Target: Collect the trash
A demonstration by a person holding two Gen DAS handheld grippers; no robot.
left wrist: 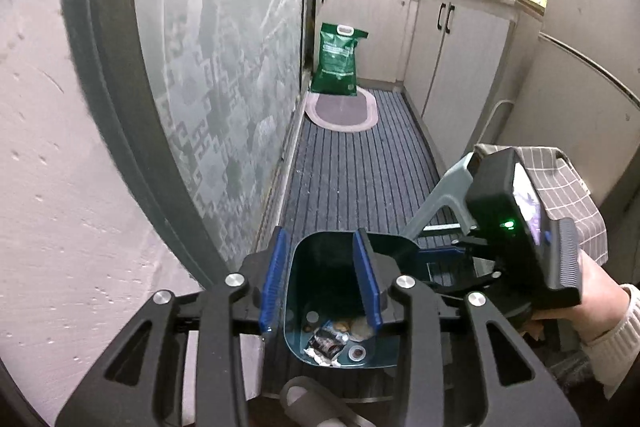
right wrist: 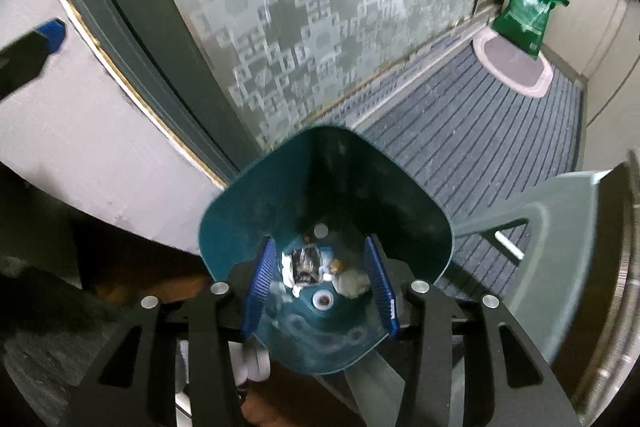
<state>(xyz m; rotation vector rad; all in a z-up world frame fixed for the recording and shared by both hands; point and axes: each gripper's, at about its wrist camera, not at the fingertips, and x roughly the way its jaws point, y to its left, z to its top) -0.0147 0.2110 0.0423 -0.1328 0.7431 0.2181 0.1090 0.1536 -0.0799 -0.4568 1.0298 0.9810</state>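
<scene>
A teal plastic trash bin (left wrist: 298, 307) stands on the striped floor mat below both grippers. It shows from above in the right wrist view (right wrist: 412, 211). Inside lie a crumpled dark wrapper (right wrist: 306, 265), a pale wad of paper (right wrist: 352, 283) and small scraps. My left gripper (left wrist: 320, 283) is open, its blue fingers astride the bin's left wall, one outside and one inside. My right gripper (right wrist: 322, 287) is open and empty above the bin's mouth. Its body and the hand holding it show in the left wrist view (left wrist: 520, 227).
A frosted patterned glass door (left wrist: 224, 67) runs along the left. A green bag (left wrist: 338, 59) stands on an oval rug (left wrist: 340, 109) at the far end. Kitchen cabinets (left wrist: 460, 55) line the right. A grey stool (right wrist: 560, 259) with a checked cloth (left wrist: 572, 187) stands right of the bin.
</scene>
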